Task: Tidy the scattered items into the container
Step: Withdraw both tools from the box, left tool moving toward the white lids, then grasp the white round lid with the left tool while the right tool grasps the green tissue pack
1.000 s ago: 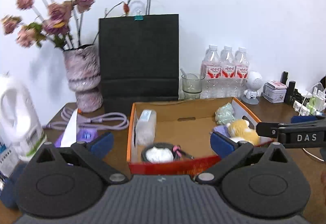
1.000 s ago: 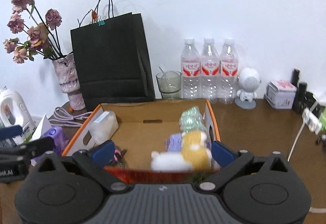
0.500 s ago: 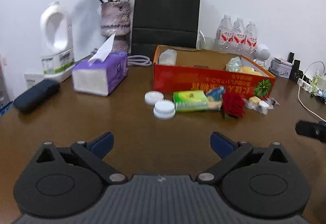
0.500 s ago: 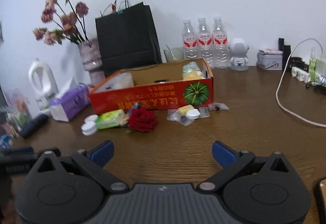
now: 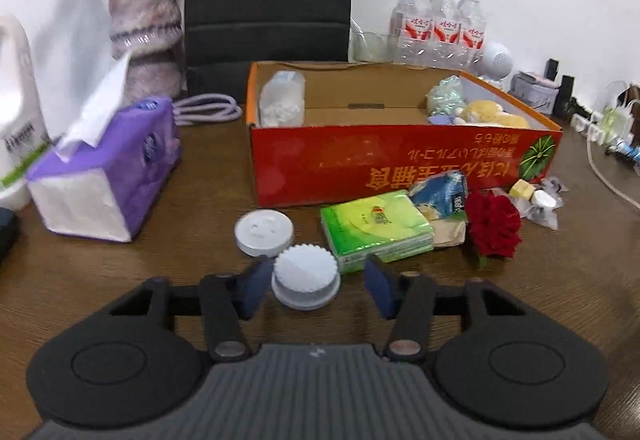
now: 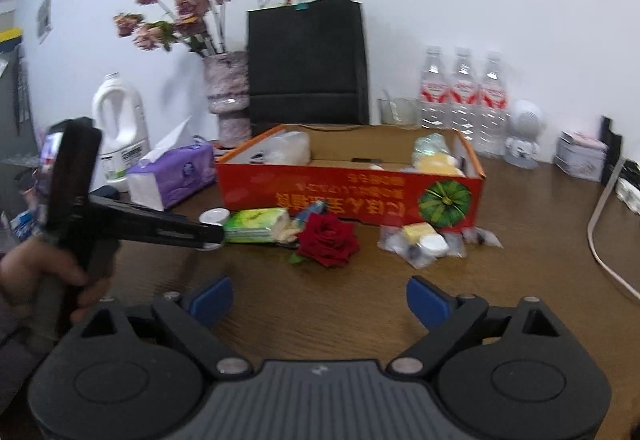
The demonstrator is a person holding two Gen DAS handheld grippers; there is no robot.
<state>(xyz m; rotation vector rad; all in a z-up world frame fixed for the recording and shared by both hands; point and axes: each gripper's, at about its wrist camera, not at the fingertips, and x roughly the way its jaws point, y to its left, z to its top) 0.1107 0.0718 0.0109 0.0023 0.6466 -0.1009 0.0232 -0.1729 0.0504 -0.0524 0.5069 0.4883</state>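
1. Left gripper (image 5: pixel 314 286) low over the table (image 5: pixel 120 280), jaws closing around the ridged white cap (image 5: pixel 306 276); cap sits between the blue pads, left pad touching or nearly so, right pad with a clear gap; not gripped yet.
2. Right gripper (image 6: pixel 320 300) hovers above bare wood in front of the red rose (image 6: pixel 328 240); jaws wide though easing inward, nothing between them.
3. Container: orange cardboard box (image 5: pixel 400 163), open top, behind the scattered items; it already holds a clear bag and soft toys, middle of the floor free.
4. On the table in front of the box: flat white lid (image 5: pixel 264 232) just beyond the ridged cap, green tissue pack (image 5: pixel 376 230) close to the right pad, blue snack wrapper (image 5: pixel 440 191), rose, small plastic packets (image 6: pixel 424 244).
5. Step in hand (judgement): secure the ridged cap, then carry it to the box.
6. To do it well: centre the cap so both pads meet its ridged rim together; an off-centre close may push it sideways toward the tissue pack.
7. Keep the right pad off the tissue pack corner, otherwise the pack may be pinched too.
8. Cap is low and rigid; grip at the rim, pads level with the table, moderate squeeze.
9. Lift straight up before travelling, clear the near wall of the box, release over the free middle.
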